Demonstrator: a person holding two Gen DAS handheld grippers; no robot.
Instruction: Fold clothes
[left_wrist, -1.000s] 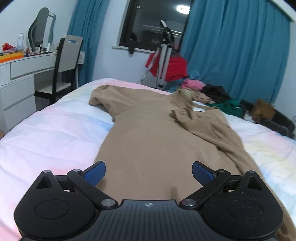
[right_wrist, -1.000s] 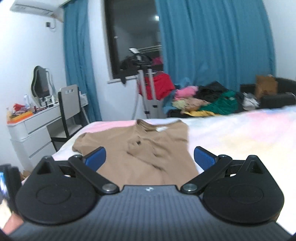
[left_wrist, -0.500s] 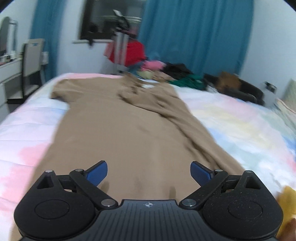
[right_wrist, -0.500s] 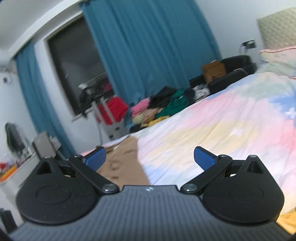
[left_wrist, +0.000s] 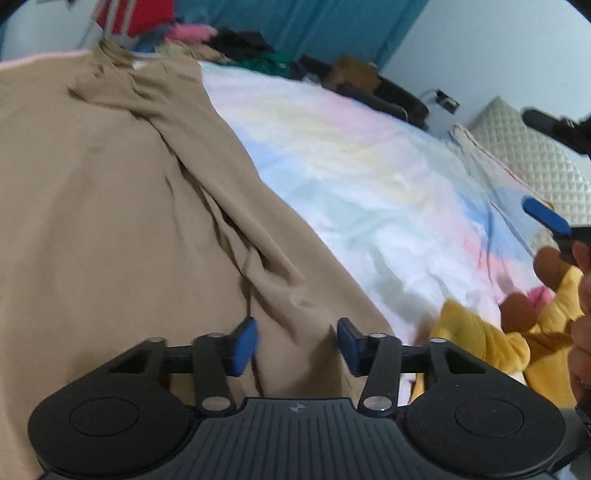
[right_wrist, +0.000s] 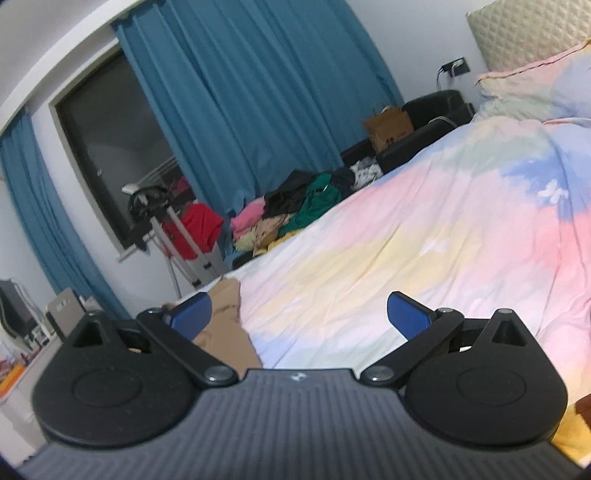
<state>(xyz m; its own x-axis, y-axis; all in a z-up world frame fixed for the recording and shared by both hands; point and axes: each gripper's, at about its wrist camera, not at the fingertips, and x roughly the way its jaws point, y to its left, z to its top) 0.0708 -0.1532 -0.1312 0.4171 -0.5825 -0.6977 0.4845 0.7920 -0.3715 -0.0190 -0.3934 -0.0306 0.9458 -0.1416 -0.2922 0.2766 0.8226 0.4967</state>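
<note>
One tan garment (left_wrist: 110, 206), two tongs (left_wrist: 297, 349) (right_wrist: 299, 319), one bed (left_wrist: 369, 177).

Garment (left_wrist: 110, 221): plain tan. Bed cover (left_wrist: 369, 177): pastel pink, yellow, blue and white blotches. Curtains (right_wrist: 240, 110): teal. Soft toy (left_wrist: 491, 339): yellow and brown. Both grippers: black bodies, blue pads (left_wrist: 243, 345). Headboard (left_wrist: 532, 155): cream, quilted.
</note>
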